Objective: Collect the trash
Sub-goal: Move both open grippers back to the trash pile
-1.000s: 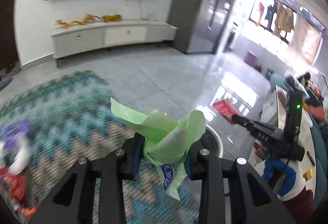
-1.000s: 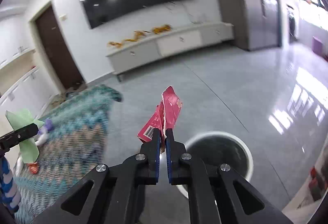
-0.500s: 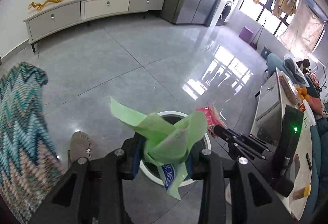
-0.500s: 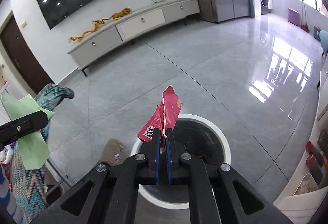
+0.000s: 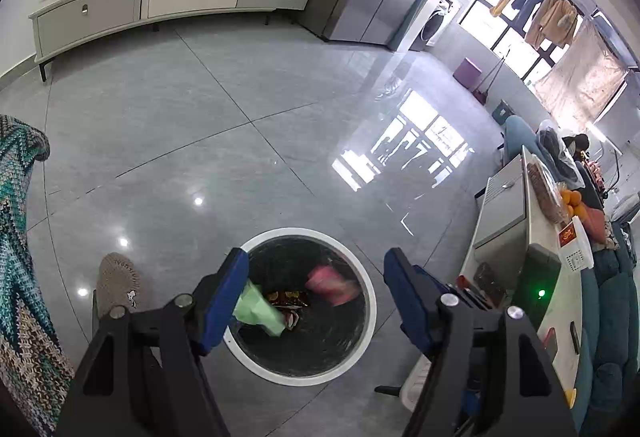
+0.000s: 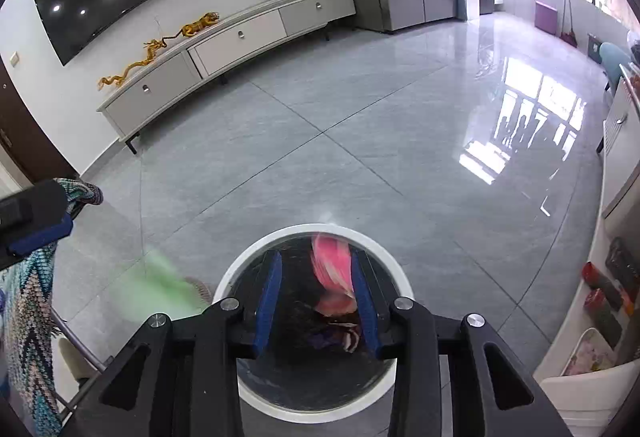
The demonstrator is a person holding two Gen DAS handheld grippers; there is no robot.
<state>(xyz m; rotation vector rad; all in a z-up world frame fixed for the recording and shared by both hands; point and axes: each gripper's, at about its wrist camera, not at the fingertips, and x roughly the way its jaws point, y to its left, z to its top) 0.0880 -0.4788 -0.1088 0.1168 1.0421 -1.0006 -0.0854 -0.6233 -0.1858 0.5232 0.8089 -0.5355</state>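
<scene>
Both grippers have let go since half a second ago: the crumpled green paper wrapper point(image 5: 256, 307) has left the left gripper point(image 5: 316, 275), and the red-pink foil snack packet point(image 6: 334, 279) has left the right gripper point(image 6: 316, 285).

Left gripper: the blue-padded fingers point(image 5: 224, 301) stand wide apart and hold nothing. The green wrapper lies below them, just inside the left finger, within the round white-rimmed black-lined waste bin point(image 5: 362, 279). It rests beside dark printed scraps at the bin bottom. The red-pink packet shows blurred toward the far right of the bin interior in this view.

Right gripper: the blue pads point(image 6: 269, 301) are parted to a moderate gap, nothing between them in contact that can be confirmed. The red-pink packet appears blurred, close against the right pad, over the bin opening. Whether it touches that pad cannot be told. A green smear shows left of the bin rim in this view.

Surroundings: the bin stands on a glossy grey tiled floor point(image 5: 200, 97). A beige slipper point(image 5: 118, 281) lies to its left, near a teal zigzag knitted throw point(image 5: 16, 237).
</scene>
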